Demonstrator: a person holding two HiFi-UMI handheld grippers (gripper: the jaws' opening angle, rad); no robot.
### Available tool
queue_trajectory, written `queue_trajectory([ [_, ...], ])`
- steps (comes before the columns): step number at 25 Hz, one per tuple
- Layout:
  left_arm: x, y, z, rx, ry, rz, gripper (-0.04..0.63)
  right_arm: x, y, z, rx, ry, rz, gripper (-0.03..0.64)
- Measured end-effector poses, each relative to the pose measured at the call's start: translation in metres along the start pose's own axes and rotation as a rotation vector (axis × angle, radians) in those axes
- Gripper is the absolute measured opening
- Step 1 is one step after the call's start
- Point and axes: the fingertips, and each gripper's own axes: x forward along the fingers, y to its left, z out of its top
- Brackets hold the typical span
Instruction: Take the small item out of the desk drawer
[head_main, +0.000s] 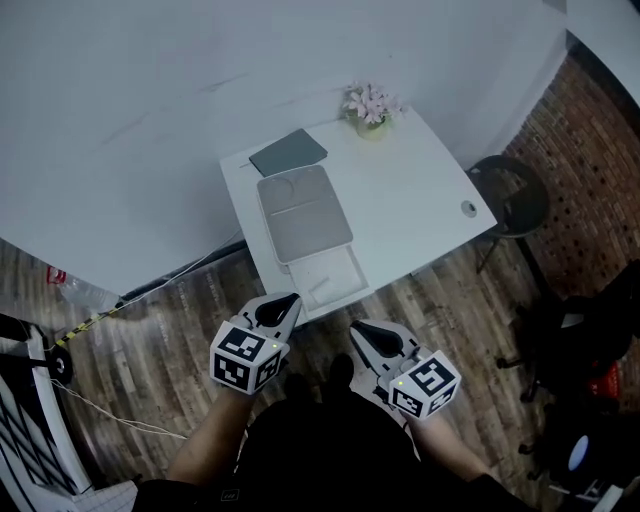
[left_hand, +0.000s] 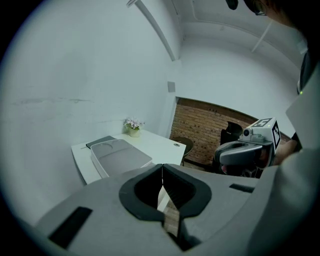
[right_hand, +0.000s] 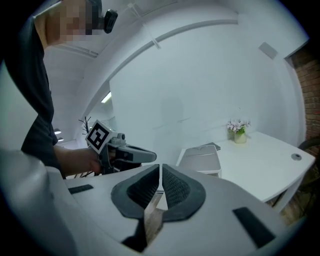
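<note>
White-walled room with a wood plank floor (head_main: 150, 340); a brick wall (head_main: 585, 150) closes the right side. Far left on the floor: a crumpled clear bag (head_main: 80, 292) and loose cables (head_main: 150, 290) along the wall base. A white desk (head_main: 420, 190) sits against the wall. On it, left to right: a dark grey notebook (head_main: 288, 152) at the back, a pale grey tray (head_main: 303, 212) just in front of it and touching its corner, a small pot of pink flowers (head_main: 371, 106) at the back edge, and a round cable hole (head_main: 469, 208) near the right front corner. The drawer (head_main: 335, 270) is pulled out from the desk front, directly below the tray. The small item (head_main: 318, 291) shows only as a faint pale shape near the drawer's front left, too small to identify. A black round stool (head_main: 510, 195) stands right of the desk, and dark gear sits on the floor further right. The left gripper (head_main: 290, 299) is held over the floor just short of the drawer front, tips aimed at it. Its jaws are fully together with nothing between them, and only floor and drawer edge show past them in the left gripper view (left_hand: 162, 167). The right gripper (head_main: 356, 326) is beside it, a bit further back from the desk and not touching it. Its jaws are also closed and empty, confirmed in the right gripper view (right_hand: 160, 167). Neither gripper touches the drawer or the desk.
</note>
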Motion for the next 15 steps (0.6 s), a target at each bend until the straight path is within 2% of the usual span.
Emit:
queue_trajectory([
  [4,0.023,-0.001,0.005,0.035,0.049,-0.031,0.011,0.002,-0.027,0.014,0.019,-0.038,-0.001,0.018],
  [7,0.041,-0.006,0.003,0.061,0.077,-0.081,0.011,0.002,-0.047,0.009,0.048,-0.037,-0.011,0.018],
  [10,0.060,-0.002,0.002,0.095,0.115,-0.091,0.014,0.002,-0.066,0.005,0.080,-0.032,-0.031,0.018],
  [15,0.095,0.005,-0.025,0.159,0.286,-0.139,0.146,0.006,-0.093,0.000,0.107,-0.022,-0.062,0.017],
])
